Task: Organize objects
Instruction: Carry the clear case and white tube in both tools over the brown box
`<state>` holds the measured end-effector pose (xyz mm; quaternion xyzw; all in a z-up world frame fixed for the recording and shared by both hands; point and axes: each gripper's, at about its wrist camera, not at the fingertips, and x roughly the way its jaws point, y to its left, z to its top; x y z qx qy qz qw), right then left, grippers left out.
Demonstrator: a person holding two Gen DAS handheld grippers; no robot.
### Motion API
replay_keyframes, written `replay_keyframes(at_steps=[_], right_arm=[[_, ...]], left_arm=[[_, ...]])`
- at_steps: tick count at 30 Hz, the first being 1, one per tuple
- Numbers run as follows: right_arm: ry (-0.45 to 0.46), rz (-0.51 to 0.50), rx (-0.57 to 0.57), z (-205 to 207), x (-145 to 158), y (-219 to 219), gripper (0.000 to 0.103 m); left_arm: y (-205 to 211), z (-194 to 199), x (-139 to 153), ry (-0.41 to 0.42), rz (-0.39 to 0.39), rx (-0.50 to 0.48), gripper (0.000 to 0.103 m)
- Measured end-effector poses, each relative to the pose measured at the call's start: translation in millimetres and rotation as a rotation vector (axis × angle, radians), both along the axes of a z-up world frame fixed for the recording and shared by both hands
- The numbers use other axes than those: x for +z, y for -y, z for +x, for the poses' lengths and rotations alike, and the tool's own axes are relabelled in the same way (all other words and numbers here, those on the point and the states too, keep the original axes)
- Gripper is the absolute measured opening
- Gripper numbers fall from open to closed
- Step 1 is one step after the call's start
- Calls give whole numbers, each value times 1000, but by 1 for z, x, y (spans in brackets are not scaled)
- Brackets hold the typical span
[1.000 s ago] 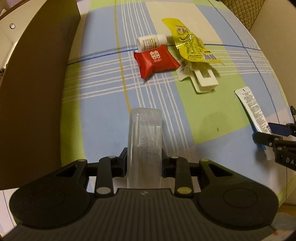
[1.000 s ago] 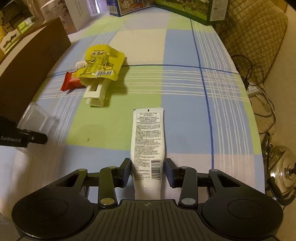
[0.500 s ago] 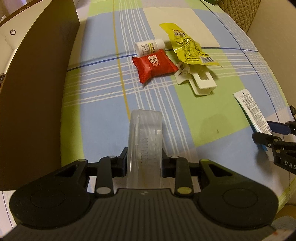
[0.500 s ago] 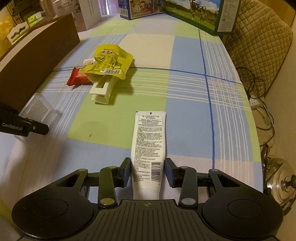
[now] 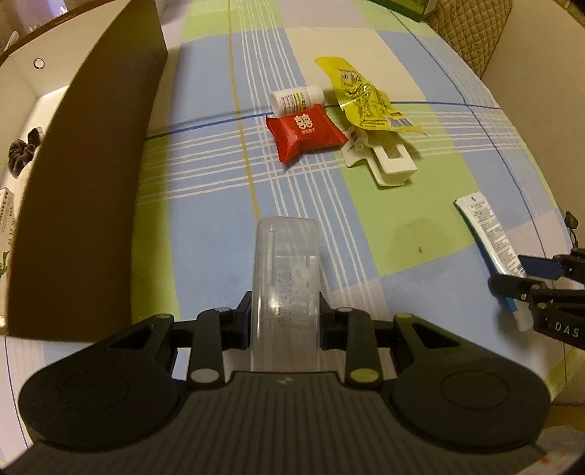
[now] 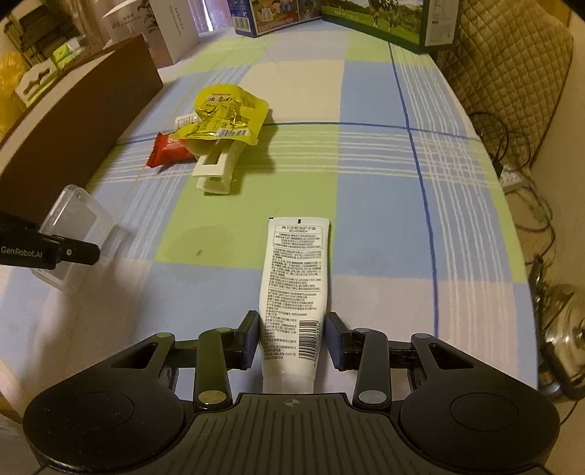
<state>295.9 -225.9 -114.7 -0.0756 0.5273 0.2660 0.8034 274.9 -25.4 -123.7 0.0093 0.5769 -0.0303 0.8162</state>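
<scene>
Left gripper (image 5: 284, 321): points steeply down at the table; both pads press the sides of the clear case (image 5: 286, 288), so it grips the case.
Right gripper (image 6: 291, 338): points steeply down; the tube (image 6: 294, 288) lies between the fingers. The left pad touches the tube; a thin gap shows at the right pad. Whether the grip is firm cannot be told.
Clear case: lower centre of the left view, running from the jaws up the frame; at the left edge of the right view (image 6: 76, 226), under the left gripper's finger (image 6: 47, 250).
Tube: lower centre of the right view, cap end nearest the camera; right edge of the left view (image 5: 488, 234), where the right gripper (image 5: 541, 288) enters.
Tablecloth (image 6: 376, 175): checked blue, green and cream.
Count, mid-table cluster: one red packet (image 5: 305, 131), one white clip (image 5: 387, 164), one yellow pouch (image 5: 365, 100), one white bottle (image 5: 296, 100). The pouch lies partly over the clip; the packet touches the bottle.
Brown box (image 5: 91, 175): left side of both views.
Left view only: inside of the brown box, with a dark ring-shaped thing (image 5: 22, 153).
Right view only: cartons (image 6: 278, 14) at the far table edge, cables (image 6: 519, 175) and a metal pot (image 6: 563, 321) at right.
</scene>
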Motion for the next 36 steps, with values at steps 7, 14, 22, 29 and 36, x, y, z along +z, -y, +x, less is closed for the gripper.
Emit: replay_keyframes(at_steps=[7,14,22,29,36], right_arm=[[-19,82,-10,-8,17,-4,35],[-16,171,16,-14,43,-24,35],[-26,311,104,-23,74,-71,35],[-65,433,213,-29,94,-135,35],[-78,500,293,-33,103,-206,35]], left_arm=[[-5,-13,16,39,-28,4,26],[-13,-25,40,93,-70,8,26],[-39,-43,82,199,-109,38,26],[-79,-56,113,274,-104,99,26],[-136,-59,127,311,-56,185,26]])
